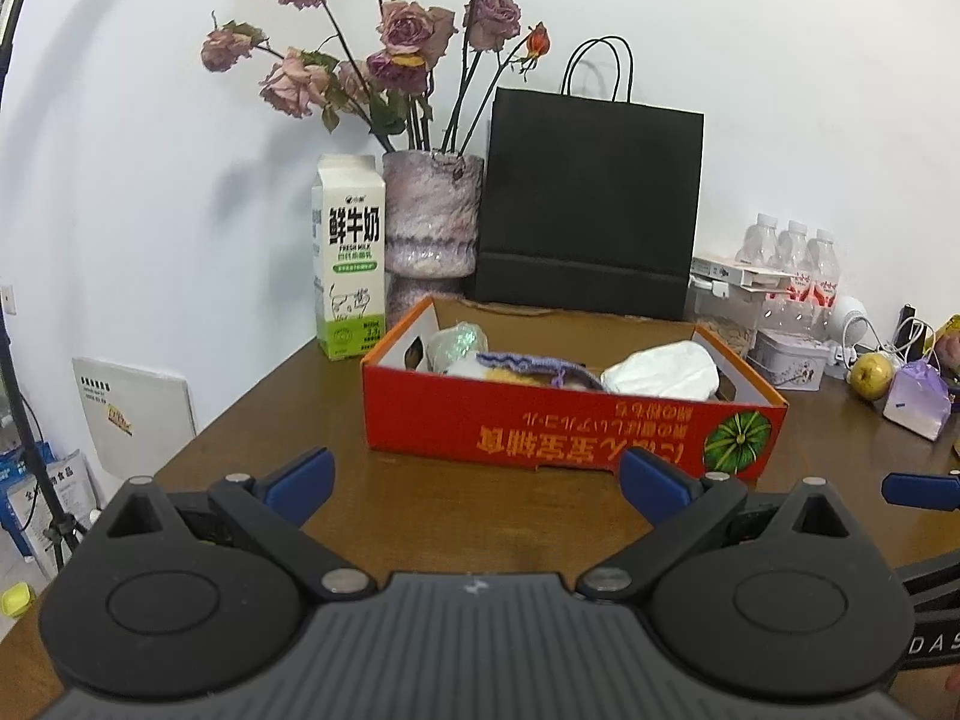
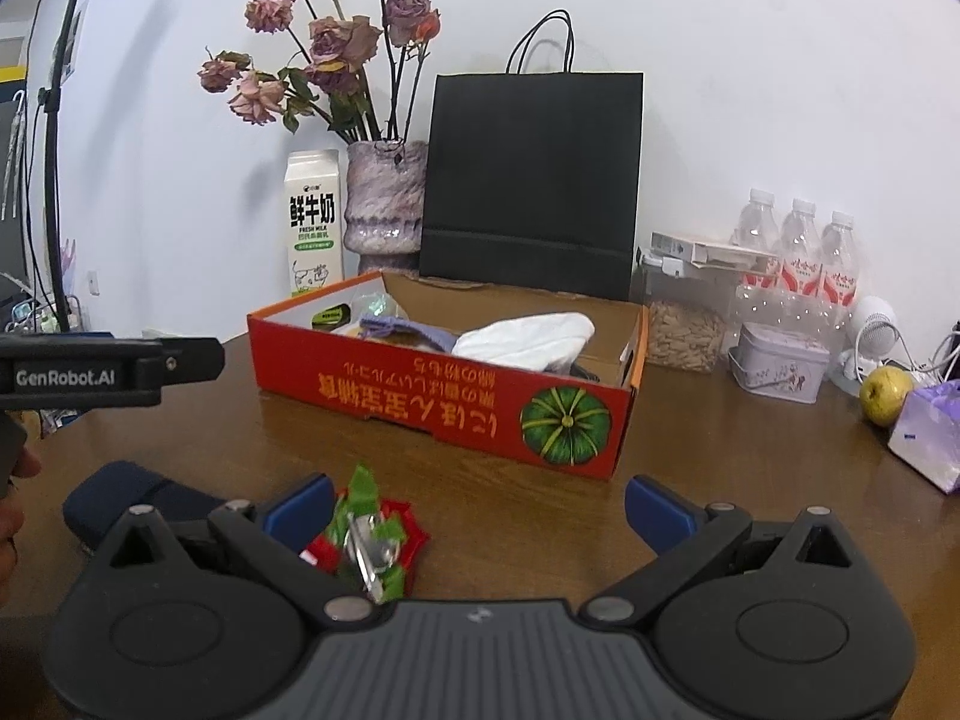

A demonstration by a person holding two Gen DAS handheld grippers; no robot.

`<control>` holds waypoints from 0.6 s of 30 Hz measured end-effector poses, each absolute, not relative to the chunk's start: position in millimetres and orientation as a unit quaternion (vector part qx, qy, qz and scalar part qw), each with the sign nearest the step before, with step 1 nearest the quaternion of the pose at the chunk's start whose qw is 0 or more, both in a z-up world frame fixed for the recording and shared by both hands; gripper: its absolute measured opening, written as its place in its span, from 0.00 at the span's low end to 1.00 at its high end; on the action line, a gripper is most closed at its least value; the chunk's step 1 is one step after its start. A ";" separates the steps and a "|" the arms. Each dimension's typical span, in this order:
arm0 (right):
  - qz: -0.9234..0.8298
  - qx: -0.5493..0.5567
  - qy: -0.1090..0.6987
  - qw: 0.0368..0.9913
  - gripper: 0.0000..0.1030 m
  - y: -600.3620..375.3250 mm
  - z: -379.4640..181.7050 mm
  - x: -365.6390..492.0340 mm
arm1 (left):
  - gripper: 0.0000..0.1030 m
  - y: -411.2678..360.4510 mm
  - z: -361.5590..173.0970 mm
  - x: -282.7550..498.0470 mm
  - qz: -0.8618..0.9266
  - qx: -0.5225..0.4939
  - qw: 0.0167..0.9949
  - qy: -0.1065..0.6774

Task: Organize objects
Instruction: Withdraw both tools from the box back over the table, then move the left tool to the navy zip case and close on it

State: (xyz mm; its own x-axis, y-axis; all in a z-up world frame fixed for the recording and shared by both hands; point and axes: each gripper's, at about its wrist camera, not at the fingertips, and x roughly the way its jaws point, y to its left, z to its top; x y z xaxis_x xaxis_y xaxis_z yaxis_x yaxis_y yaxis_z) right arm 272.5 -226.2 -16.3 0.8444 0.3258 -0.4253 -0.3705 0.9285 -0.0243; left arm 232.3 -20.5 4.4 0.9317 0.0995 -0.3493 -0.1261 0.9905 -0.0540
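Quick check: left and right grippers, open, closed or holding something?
Left gripper: open, holding nothing.
Right gripper: open, empty; a red-and-green foil bow lies on the table between its fingers.

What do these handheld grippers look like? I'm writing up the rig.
Both the left gripper and right gripper are matte black, with ribbed grey centres, round side housings, silver pivot pins and blue fingers. One body reads "GenRobot.AI" in white. No cables or sleeves show.

Left claw [image 1: 477,483] and right claw [image 2: 480,507] both gape wide, level, holding nothing.
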 end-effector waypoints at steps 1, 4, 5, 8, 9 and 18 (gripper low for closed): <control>0.181 -0.053 0.213 0.959 1.00 -226.4 -17.2 270.0 | 1.00 -19.8 2.9 230.5 0.057 -0.037 0.982 0.178; 0.182 -0.053 0.218 0.957 1.00 -226.5 -20.4 264.4 | 1.00 -17.2 -3.1 223.8 0.057 -0.039 0.980 0.187; 0.182 -0.053 0.219 0.957 1.00 -226.5 -21.4 262.2 | 1.00 -16.3 -4.9 221.9 0.057 -0.039 0.979 0.190; 0.182 -0.052 0.224 0.956 1.00 -227.2 -24.9 255.9 | 1.00 -13.6 -9.3 214.9 0.058 -0.040 0.978 0.196; 0.183 -0.051 0.225 0.956 1.00 -227.6 -25.8 254.0 | 1.00 -12.8 -10.9 212.8 0.057 -0.040 0.978 0.198; 0.180 -0.038 0.241 0.953 1.00 -232.0 -36.2 238.2 | 1.00 -12.2 -23.6 196.6 0.049 -0.036 0.974 0.219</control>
State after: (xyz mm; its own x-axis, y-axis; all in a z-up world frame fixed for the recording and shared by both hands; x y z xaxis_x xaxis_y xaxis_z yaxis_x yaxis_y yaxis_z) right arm 238.2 -232.0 -36.2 0.8190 0.3247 -0.4731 -0.3612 0.9324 0.0147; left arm 196.6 -12.2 -23.6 0.8995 0.0790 -0.4297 -0.1103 0.9927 -0.0485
